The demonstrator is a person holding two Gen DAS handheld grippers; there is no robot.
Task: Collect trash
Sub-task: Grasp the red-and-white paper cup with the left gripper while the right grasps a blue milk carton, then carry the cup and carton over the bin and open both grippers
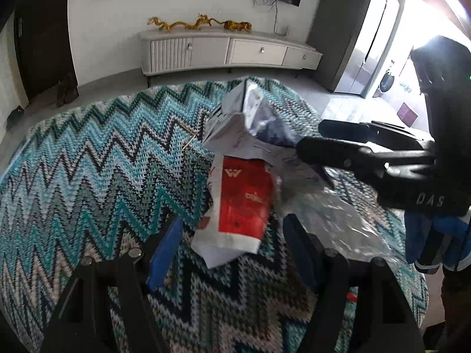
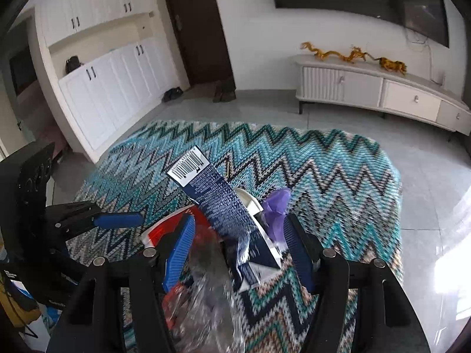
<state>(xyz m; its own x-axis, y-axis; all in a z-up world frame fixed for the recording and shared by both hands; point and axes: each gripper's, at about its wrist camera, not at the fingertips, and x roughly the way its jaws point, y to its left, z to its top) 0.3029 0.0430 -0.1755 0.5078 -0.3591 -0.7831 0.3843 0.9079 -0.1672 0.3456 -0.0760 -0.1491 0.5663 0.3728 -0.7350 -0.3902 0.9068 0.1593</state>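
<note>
A pile of trash lies on the zigzag-knit cloth: a red and white wrapper (image 1: 241, 203), a crumpled dark blue and white packet (image 1: 253, 120) with a barcode (image 2: 190, 166), clear plastic film (image 1: 332, 220), and a purple scrap (image 2: 276, 209). My left gripper (image 1: 232, 253) is open, its blue pads either side of the red wrapper's near end. My right gripper (image 2: 238, 244) is open around the blue packet (image 2: 232, 223) and film (image 2: 206, 300). In the left wrist view it (image 1: 312, 141) reaches in from the right, over the packet.
The cloth (image 1: 88, 176) covers a round table. A thin wooden stick (image 1: 190, 142) lies left of the pile. Beyond are a white low cabinet (image 1: 229, 50) with gold figurines, a dark door (image 2: 197, 26) and tiled floor.
</note>
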